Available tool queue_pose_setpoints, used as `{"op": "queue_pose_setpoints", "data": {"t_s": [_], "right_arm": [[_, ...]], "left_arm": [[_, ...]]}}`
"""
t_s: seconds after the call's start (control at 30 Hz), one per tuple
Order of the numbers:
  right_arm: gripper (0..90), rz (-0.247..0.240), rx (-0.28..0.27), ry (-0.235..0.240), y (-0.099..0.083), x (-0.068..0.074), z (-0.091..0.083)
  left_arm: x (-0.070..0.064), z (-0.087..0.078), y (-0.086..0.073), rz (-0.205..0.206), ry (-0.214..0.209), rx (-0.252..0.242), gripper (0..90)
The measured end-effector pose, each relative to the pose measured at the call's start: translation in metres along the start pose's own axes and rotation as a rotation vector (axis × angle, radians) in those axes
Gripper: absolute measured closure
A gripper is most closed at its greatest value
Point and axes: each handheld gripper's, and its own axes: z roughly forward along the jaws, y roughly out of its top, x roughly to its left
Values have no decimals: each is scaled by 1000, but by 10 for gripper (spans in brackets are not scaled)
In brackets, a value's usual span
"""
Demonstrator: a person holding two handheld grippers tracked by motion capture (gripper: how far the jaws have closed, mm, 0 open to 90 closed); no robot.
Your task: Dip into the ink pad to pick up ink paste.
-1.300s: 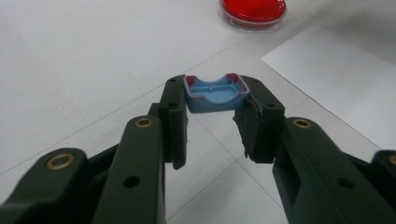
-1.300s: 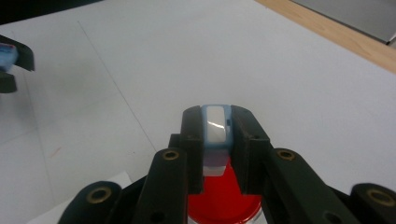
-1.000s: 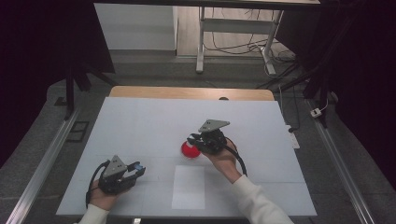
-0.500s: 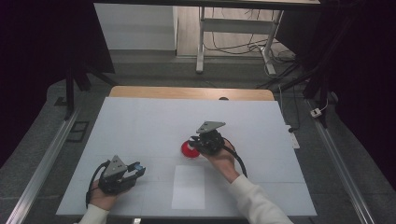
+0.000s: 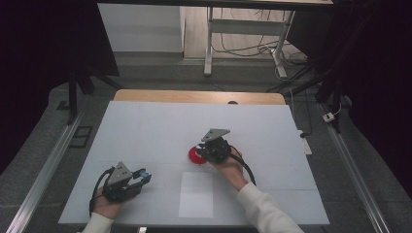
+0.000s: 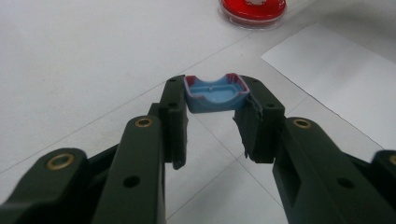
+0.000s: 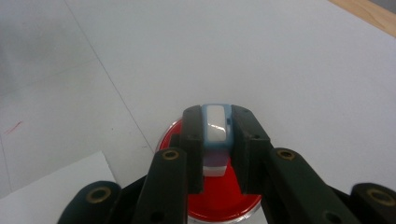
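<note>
Right gripper view: smooth blue-white block above glossy round red dish.

There are two grippers, the left gripper and the right gripper, one in each of the person's two hands. There is one round red dish and one white sheet of paper, both on the single white table. Two small blue pieces are in sight: one blue cap between the left jaws, and one blue and white piece between the right jaws.
</note>
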Motion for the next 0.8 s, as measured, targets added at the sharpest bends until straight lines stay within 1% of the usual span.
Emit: {"op": "queue_pose_setpoints", "data": {"t_s": [0.13,0.3,0.4,0.53,0.7,0.8], "right_arm": [[755,-14,19,-6,-1,1,1],[755,-31,25,-19,0,4,1],[755,-29,24,-18,-1,3,1],[755,-13,19,-11,-1,2,1],[755,-21,16,-17,-2,3,1],[754,-12,12,-17,-2,3,1]], "left_arm": [[0,0,0,-1,1,0,642],[-1,0,0,-2,1,-1,642],[-1,0,0,-2,2,-1,642],[-1,0,0,-3,2,0,642],[-1,0,0,-3,2,-3,642],[0,-1,0,-3,4,-3,642]]}}
